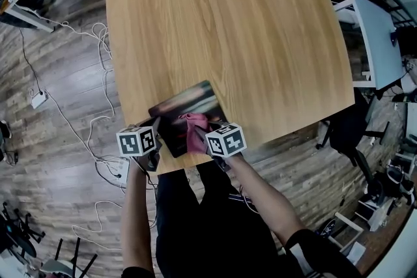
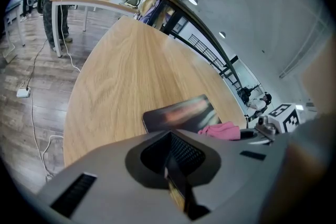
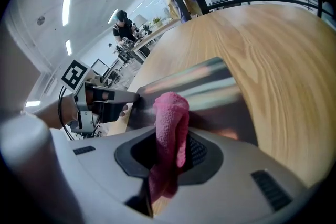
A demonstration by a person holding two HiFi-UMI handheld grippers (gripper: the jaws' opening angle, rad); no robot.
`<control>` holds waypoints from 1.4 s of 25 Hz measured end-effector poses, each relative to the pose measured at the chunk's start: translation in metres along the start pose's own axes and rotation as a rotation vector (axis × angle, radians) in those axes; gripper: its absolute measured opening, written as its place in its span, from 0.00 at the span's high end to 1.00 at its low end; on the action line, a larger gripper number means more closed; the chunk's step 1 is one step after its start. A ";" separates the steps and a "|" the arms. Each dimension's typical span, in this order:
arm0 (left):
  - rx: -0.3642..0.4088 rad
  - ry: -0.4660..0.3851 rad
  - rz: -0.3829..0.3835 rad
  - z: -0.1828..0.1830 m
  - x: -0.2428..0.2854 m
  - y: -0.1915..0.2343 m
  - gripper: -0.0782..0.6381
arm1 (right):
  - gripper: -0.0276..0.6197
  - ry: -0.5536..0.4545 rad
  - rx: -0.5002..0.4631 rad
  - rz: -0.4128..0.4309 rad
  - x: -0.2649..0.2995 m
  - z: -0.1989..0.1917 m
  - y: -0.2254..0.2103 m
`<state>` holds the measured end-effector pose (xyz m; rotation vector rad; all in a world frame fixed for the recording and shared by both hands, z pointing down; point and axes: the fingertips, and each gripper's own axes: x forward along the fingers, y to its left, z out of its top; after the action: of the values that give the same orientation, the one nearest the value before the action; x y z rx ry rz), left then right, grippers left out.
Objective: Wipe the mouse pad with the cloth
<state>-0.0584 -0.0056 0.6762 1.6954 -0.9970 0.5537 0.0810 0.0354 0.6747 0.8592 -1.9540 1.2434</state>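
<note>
One mouse pad (image 1: 186,107) lies on the worktop (image 1: 228,36). It is a thin, dark rectangle with rounded corners and a smeared reddish and pale print, and it looks glossy from the right gripper view. It sits turned at an angle in the near left part of the worktop, with its nearest corner just beside the near edge.

One cloth (image 3: 170,113) rests on the near half of the pad. It is pink, with a nubbly terry weave, and it is bunched into a narrow fold. The right gripper (image 3: 164,168) has its jaws clenched on this fold. The cloth rises out from between them and its rounded end droops onto the pad.

The left gripper (image 2: 170,162) has its jaws pressed together with nothing visible between them. In the right gripper view, its tips touch the pad's left edge. Each of the two grippers carries one white marker cube, the left (image 1: 137,141) and the right (image 1: 226,140). Both cubes hang over the near edge of the worktop, with the cloth between them.

The worktop is pale wood with long straight grain and softly rounded corners. A broad stretch of it runs far and right of the pad. Around it is a grey plank floor (image 1: 58,159), where thin white cables (image 1: 71,120) loop to the left. A white desk (image 1: 378,42) stands well apart on the right.
</note>
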 end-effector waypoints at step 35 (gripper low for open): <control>-0.050 -0.034 0.085 -0.005 0.002 0.003 0.86 | 0.82 -0.137 0.206 -0.250 -0.087 0.001 -0.142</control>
<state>-0.0596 -0.0022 0.6814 1.6295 -1.1026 0.5518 0.2448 0.0028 0.6746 1.2810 -1.7746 1.2775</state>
